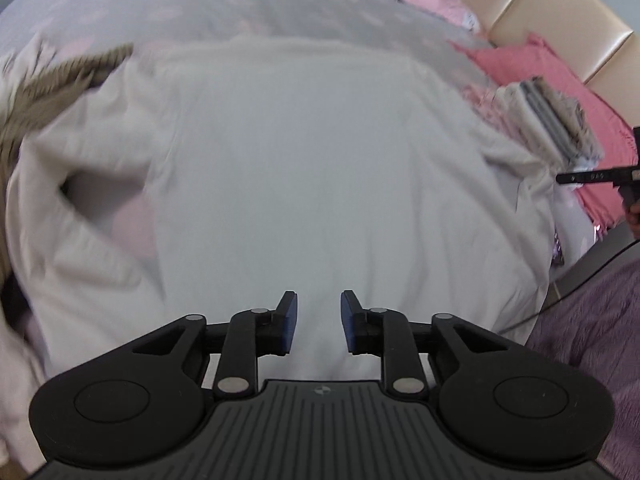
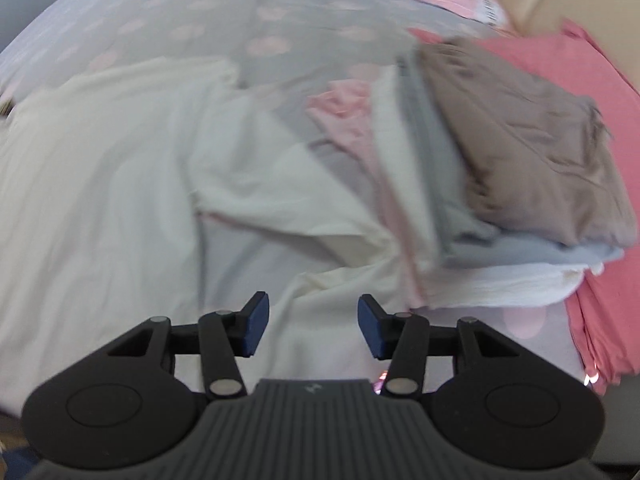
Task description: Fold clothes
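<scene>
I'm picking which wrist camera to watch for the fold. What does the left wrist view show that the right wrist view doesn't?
Only the left wrist view shows the whole white shirt spread flat with both sleeves out, a striped brown garment at its left, a purple blanket, and the right gripper from outside.

Only the right wrist view shows the folded stack close up, a brown piece on top, and a pink garment beside it.

Both show the shirt, the stack, the grey bedspread and open, empty jaws.

Grey pink-spotted bedspread (image 2: 280, 20), padded beige headboard (image 1: 540, 12)
</scene>
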Tool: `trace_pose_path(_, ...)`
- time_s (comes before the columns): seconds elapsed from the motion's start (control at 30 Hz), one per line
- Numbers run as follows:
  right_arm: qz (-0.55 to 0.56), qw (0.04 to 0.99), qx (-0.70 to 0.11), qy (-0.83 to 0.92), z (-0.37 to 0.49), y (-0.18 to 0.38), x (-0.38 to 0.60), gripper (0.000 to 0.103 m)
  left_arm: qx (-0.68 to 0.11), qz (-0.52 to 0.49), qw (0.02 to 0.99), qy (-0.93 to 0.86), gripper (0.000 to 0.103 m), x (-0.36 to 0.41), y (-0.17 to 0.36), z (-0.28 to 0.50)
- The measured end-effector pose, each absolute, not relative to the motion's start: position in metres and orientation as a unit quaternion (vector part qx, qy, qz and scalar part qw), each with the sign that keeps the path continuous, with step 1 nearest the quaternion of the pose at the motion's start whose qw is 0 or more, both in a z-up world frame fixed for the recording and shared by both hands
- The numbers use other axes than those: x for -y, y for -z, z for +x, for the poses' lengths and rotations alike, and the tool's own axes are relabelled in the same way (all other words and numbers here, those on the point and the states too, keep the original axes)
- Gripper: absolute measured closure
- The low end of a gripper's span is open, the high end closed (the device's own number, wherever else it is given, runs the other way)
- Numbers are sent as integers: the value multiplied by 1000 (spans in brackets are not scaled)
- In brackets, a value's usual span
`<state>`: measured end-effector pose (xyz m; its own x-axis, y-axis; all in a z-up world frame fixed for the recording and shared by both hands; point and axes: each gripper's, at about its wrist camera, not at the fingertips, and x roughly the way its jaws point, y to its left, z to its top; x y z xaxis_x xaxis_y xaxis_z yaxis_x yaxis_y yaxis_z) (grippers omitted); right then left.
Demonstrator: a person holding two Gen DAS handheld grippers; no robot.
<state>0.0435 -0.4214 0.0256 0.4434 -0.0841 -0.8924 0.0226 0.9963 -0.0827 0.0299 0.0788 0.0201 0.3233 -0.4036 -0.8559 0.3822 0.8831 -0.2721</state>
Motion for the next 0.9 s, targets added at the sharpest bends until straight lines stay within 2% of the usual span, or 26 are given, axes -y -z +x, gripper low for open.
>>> trace_pose_path(0.07,-21,850,-525,47,48,-21,436,49,-518,-8,819,247,79,-65,-21,43)
trace_pose_path(0.17,9,848,-527,55,56,-8,459,41,-507,-5,823,256,79,-45,-21,61)
trace_pose_path(0.4,69,842,-533,58,72,16,477,41,-504,-7,817,280,78,-6,-7,85)
trace_pose_path(0.43,71,840,-535,60,75,20,476,43,-506,-6,815,281,78,-1,-4,88)
trace_pose_path(0.47,72,838,-537,63,78,23,476,52,-507,-2,814,282,78,3,-2,89)
trace_pose_path(0.5,74,837,-539,65,81,27,475,63,-508,1,814,283,78,7,-1,90)
trace_pose_path(0.53,75,837,-539,67,82,27,475,82,-507,5,814,284,78,10,0,91)
trace_pose_path(0.67,70,847,-521,79,80,11,469,89,-502,10,812,296,78,20,0,93)
trace_pose_path(0.9,70,900,-416,109,71,-54,461,91,-504,14,809,303,78,26,4,95)
